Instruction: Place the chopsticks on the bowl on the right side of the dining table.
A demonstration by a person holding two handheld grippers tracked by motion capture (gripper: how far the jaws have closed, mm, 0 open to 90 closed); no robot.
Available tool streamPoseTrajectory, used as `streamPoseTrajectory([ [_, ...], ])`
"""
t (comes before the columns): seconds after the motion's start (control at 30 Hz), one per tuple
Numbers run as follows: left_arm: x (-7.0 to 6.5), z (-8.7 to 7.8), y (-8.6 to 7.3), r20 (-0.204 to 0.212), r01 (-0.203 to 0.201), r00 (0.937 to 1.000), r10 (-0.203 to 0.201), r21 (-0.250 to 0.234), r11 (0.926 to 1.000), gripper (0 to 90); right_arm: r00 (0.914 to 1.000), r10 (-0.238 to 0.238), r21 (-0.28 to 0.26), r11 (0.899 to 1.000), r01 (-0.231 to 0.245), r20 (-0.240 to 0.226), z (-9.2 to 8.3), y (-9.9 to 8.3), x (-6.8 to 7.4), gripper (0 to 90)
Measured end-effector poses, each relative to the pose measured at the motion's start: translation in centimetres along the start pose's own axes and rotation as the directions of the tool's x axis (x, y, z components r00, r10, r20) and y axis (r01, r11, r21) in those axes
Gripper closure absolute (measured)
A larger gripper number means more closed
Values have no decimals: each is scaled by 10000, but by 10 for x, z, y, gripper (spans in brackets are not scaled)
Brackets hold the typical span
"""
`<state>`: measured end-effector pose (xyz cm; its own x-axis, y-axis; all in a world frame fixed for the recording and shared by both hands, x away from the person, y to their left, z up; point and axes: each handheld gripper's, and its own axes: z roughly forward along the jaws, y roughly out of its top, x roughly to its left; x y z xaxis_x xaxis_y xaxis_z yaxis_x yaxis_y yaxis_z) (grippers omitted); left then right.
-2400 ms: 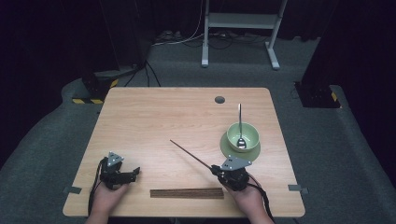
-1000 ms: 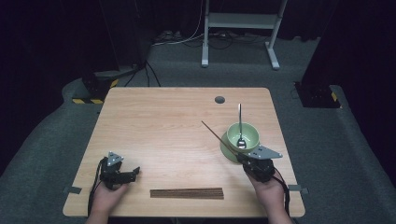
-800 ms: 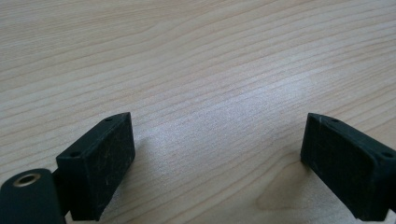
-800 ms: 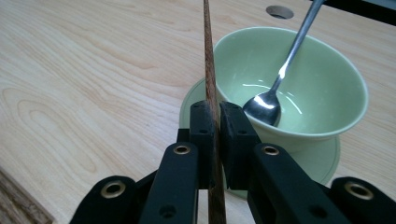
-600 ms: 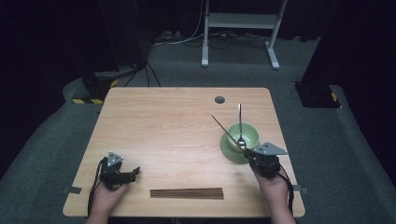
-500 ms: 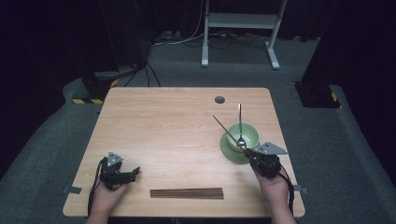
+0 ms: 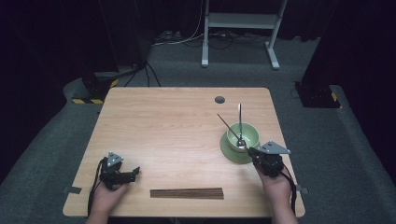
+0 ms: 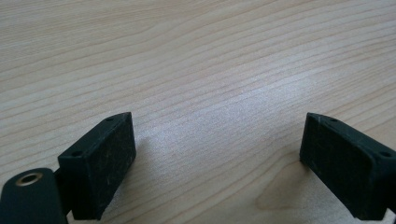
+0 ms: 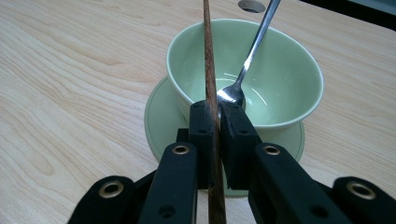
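Right gripper [image 9: 215, 122], clamped on chopstick [image 9: 209, 60], has carried it to the bowl [image 9: 285, 84]; drop-in looks next. Left gripper [image 8: 219, 158] apart, idle.

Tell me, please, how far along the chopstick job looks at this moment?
Done: a fork stands in the green bowl. In hand: the right gripper is shut on one chopstick beside the bowl's rim. Left: the remaining chopsticks lie at the table's near edge; the left gripper is open.
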<state>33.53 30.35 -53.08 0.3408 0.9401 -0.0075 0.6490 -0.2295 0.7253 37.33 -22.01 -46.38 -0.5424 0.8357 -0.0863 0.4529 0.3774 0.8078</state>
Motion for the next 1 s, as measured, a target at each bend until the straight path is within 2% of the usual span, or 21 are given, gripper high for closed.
streamPoseTrajectory([
  [0.1,0,0,0,1,1,10000,-1,0,10000,106,10000,-9,-25,10000,9,-1,0,0,-1,829],
  [0.13,0,0,0,2,2,10000,-2,-2,10000,106,10000,-1,-96,10000,2,38,-1,1,0,773],
  [0.3,0,0,0,-11,9,10000,-9,-9,10000,108,9999,-149,-308,9994,149,-5,-7,5,4,687],
  [0.4,0,0,0,-5,17,10000,-17,-23,10000,109,9992,-389,-592,9975,383,-87,-14,12,11,625],
  [0.43,0,0,0,-5,18,10000,-18,-25,10000,109,9985,-457,-732,9964,435,-296,-15,15,18,593],
  [0.5,0,0,0,-7,4,10000,-4,-14,10000,109,9976,-513,-781,9958,476,-470,-15,17,22,584],
  [0.53,0,0,0,-14,-4,10000,4,-14,10000,110,9941,-721,-803,9946,657,-805,-13,18,33,541],
  [0.57,0,0,0,-14,-4,10000,4,-14,10000,110,9941,-721,-803,9946,657,-805,-13,18,33,541],
  [0.63,0,0,0,-10,6,10000,-6,-23,10000,110,9896,-974,-808,9927,890,-1060,-12,18,45,511],
  [0.67,0,0,0,-12,7,10000,-7,-27,10000,111,9841,-1181,-749,9912,1089,-1329,-9,18,55,491],
  [0.7,0,0,0,-12,7,10000,-7,-27,10000,111,9841,-1181,-749,9912,1089,-1329,-9,18,55,491],
  [0.73,0,0,0,-6,7,10000,-7,-25,10000,111,9790,-1194,-707,9915,1090,-1651,-6,17,65,476],
  [0.77,0,0,0,2,6,10000,-6,-28,10000,111,9790,-1194,-707,9915,1090,-1651,-6,17,65,476],
  [0.8,0,0,0,12,9,10000,-9,-29,10000,112,9759,-1206,-701,9915,1095,-1821,-4,17,69,471],
  [0.83,0,0,0,16,10,10000,-9,-31,10000,112,9692,-1277,-605,9912,1175,-2106,0,14,78,461],
  [0.87,0,1,0,13,8,10000,-8,-32,10000,112,9692,-1277,-605,9912,1175,-2106,0,14,78,461],
  [0.9,0,0,0,11,9,10000,-9,-32,10000,112,9655,-1311,-537,9911,1220,-2252,3,12,82,458],
  [0.93,0,0,0,9,7,10000,-7,-31,10000,113,9587,-1326,-380,9912,1271,-2517,9,9,89,454],
  [1.0,0,0,0,10,9,10000,-9,-33,10000,113,9559,-1330,-323,9911,1290,-2618,12,7,92,454],
])
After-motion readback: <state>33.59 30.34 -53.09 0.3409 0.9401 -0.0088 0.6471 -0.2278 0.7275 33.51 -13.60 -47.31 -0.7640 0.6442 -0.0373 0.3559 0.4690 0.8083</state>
